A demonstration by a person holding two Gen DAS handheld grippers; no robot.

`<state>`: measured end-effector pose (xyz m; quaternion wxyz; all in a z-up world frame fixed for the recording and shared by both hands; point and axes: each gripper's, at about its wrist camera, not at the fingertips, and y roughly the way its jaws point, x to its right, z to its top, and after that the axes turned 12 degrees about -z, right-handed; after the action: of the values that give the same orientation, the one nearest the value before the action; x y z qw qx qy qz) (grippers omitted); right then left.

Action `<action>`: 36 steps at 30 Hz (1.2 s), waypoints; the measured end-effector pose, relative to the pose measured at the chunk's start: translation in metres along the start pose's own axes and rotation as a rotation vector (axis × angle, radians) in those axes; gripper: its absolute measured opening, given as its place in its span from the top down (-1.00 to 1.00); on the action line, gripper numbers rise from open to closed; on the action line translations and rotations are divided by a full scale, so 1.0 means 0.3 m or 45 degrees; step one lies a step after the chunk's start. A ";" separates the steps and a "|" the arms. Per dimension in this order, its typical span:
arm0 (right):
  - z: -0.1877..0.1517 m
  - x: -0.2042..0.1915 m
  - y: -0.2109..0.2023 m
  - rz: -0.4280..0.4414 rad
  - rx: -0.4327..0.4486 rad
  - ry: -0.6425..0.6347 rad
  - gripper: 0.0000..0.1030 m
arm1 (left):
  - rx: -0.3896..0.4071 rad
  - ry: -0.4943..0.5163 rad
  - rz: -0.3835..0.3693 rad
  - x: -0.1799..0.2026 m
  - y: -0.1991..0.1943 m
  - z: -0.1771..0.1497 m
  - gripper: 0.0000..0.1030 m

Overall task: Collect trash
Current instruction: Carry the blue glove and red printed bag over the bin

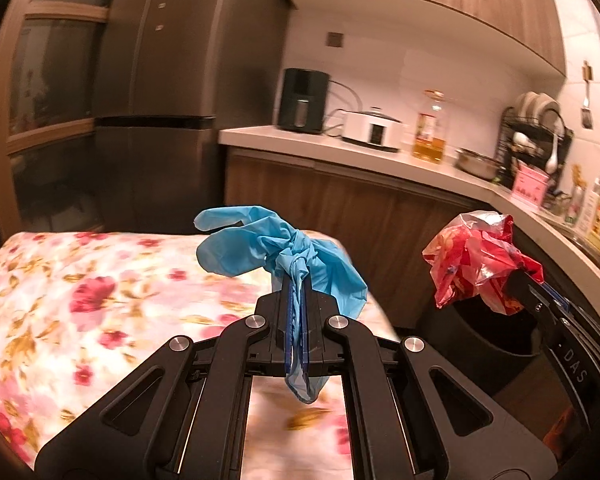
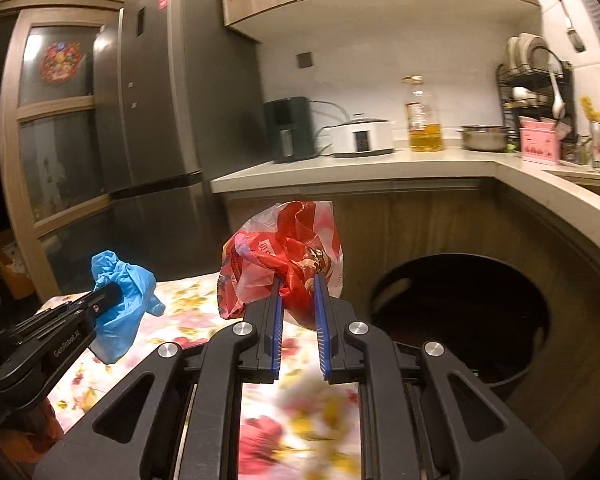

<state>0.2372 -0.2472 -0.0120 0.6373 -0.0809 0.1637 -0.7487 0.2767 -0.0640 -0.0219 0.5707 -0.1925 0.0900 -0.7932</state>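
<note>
Blue glove pinched in left tool, wrapper in right tool

From where I sit, the bin is my landmark. The table stands just left of it, the counter behind and wrapping round its right. My right gripper holds the plastic bag left of the bin; the left gripper with its glove is farther left, over the table.
</note>
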 end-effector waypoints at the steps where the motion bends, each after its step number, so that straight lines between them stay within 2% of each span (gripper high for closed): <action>1: 0.002 0.024 -0.003 -0.014 0.001 0.006 0.70 | -0.001 0.005 -0.012 0.022 0.005 -0.002 0.96; 15: 0.012 0.299 -0.035 -0.190 0.026 0.106 0.70 | -0.035 0.124 -0.204 0.369 0.128 -0.001 0.96; 25: 0.019 0.395 -0.010 -0.250 0.032 0.146 0.70 | -0.061 0.168 -0.269 0.492 0.209 -0.004 0.96; 36: 0.029 0.436 0.006 -0.265 0.043 0.171 0.70 | -0.070 0.187 -0.306 0.542 0.259 -0.004 0.96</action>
<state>0.2188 -0.3770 -0.0159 0.5450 -0.0363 0.1842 -0.8172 0.2992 -0.2428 -0.0183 0.4580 -0.1587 0.1295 -0.8650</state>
